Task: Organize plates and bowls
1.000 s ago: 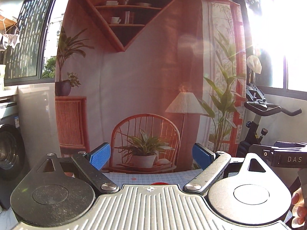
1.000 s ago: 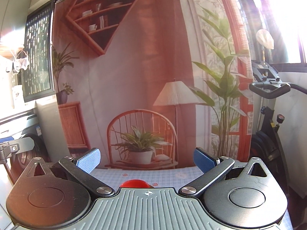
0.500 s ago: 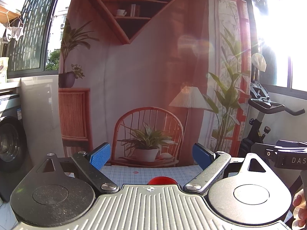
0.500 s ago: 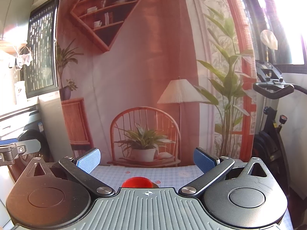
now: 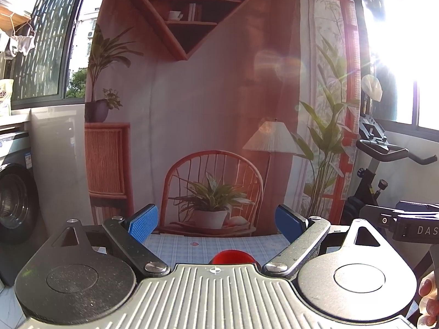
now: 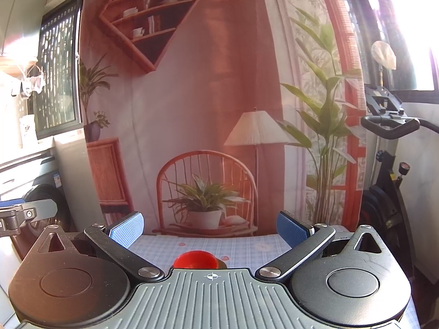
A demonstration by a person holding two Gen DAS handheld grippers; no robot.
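A round red dish (image 5: 233,257) lies on the blue checked tablecloth (image 5: 189,249), mostly hidden behind the left gripper's body; only its far rim shows. It also shows in the right wrist view (image 6: 196,259), with an olive-coloured edge beside it. My left gripper (image 5: 216,220) is open and empty, held above the near part of the table. My right gripper (image 6: 210,227) is open and empty, at about the same height. Both point level toward the backdrop. No other plates or bowls show.
A printed backdrop (image 5: 208,104) hangs behind the table. An exercise bike (image 5: 384,164) stands at the right and a washing machine (image 5: 13,197) at the left. The right gripper's body (image 5: 411,219) shows at the left wrist view's right edge.
Both grippers have tilted down a little, so more of the tablecloth and the red dish has come into view. Both jaws have stayed open.
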